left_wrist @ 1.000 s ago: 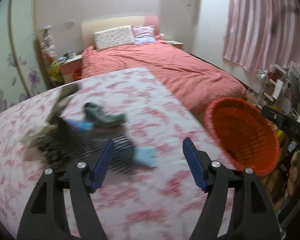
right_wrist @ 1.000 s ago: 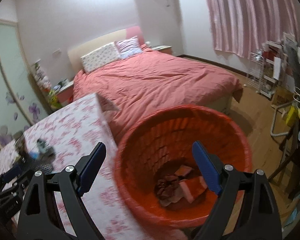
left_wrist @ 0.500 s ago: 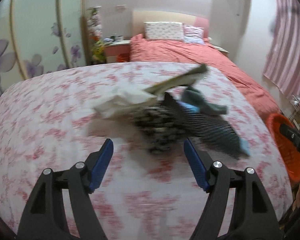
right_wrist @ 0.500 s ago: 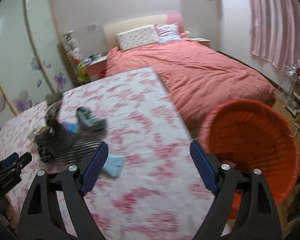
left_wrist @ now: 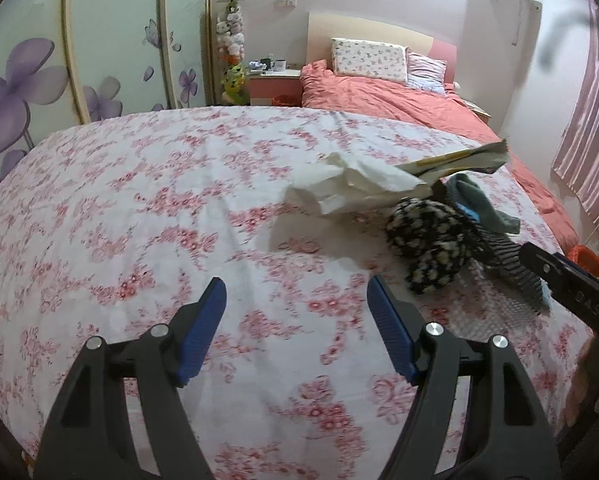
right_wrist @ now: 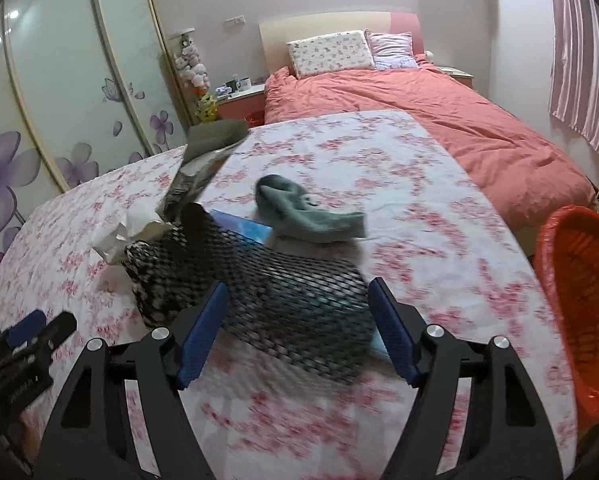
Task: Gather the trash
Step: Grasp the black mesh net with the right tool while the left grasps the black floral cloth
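The trash lies in a loose heap on the table with the pink floral cloth point(left_wrist: 147, 208). In it are a crumpled white tissue point(left_wrist: 339, 186), a flattened printed wrapper point(left_wrist: 459, 160), a black mesh sleeve point(right_wrist: 283, 280), a black-and-white patterned bundle point(left_wrist: 431, 244), a grey-green sock-like cloth point(right_wrist: 299, 212) and a blue flat piece point(right_wrist: 239, 224) half buried under the mesh.

All of it looks light, soft and easily crushed, so none should need a hard squeeze. The tissue probably takes a pinch anywhere on its bunched middle. The mesh is likely springy and open, best taken across a folded edge so the pads do not close through the holes. The wrapper may be slick and is probably safer gripped at its crease.

The left gripper point(left_wrist: 295, 320) hovers over bare cloth with its blue fingers apart and nothing between them, the heap ahead to its right. The right gripper point(right_wrist: 297, 320) has just been closing a little. Its fingers stand apart on either side of the near end of the mesh sleeve; blur hides whether the pads touch it.

The orange basket point(right_wrist: 579, 320) stands beside the table's right edge. From here its inside shows only ribbed wall, and its contents cannot be made out.
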`<state>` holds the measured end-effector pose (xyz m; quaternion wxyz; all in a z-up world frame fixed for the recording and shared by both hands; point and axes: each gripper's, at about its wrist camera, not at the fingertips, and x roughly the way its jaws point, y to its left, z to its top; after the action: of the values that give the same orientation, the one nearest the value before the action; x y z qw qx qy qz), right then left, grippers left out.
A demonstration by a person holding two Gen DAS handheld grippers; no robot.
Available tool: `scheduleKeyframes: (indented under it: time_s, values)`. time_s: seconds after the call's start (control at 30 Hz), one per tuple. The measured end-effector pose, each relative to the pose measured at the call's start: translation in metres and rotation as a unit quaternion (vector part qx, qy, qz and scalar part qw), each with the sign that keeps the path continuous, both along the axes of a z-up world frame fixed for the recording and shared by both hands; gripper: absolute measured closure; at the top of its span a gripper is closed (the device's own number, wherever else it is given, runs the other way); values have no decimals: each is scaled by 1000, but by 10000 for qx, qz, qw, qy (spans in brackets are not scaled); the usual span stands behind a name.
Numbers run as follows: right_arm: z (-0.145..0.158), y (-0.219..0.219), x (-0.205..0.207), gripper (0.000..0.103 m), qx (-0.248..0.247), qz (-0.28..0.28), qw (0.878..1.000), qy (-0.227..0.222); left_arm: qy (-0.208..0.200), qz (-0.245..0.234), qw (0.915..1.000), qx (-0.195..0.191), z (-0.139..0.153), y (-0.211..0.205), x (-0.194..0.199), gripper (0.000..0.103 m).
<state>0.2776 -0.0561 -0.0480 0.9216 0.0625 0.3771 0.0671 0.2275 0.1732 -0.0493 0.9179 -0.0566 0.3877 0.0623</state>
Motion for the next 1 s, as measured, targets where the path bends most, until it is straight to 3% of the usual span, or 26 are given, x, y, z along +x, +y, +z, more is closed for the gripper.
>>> scheduleKeyframes:
  time_s: [0.13, 0.2, 0.23, 0.37, 0.47, 0.63, 1.0]
  values:
    - [-13, 14, 10, 35, -270, -12, 9995, 142, 49, 60, 10000, -53, -5, 8, 0, 31]
    - [-14, 17, 10, 48, -431, -81, 9990, 107, 62, 76, 9999, -75, -7, 10, 1, 31]
    - [-13, 16, 10, 61, -396, -67, 9992, 68, 72, 87, 9999, -81, -8, 11, 2, 31]
    - [-10, 14, 7, 87, -423, 80, 9991, 40, 105, 93, 9998, -109, -12, 12, 4, 31]
    - [-6, 12, 1, 96, -392, 161, 9991, 7, 121, 63, 9998, -125, -13, 10, 4, 31]
    - [5, -3, -13, 98, -200, 124, 9996, -182, 63, -42, 9999, -137, -10, 2, 4, 31]
    - [27, -63, -21, 98, -153, -655, 9960, -586, -171, -612, 9975, -308, 1, -54, 20, 27]
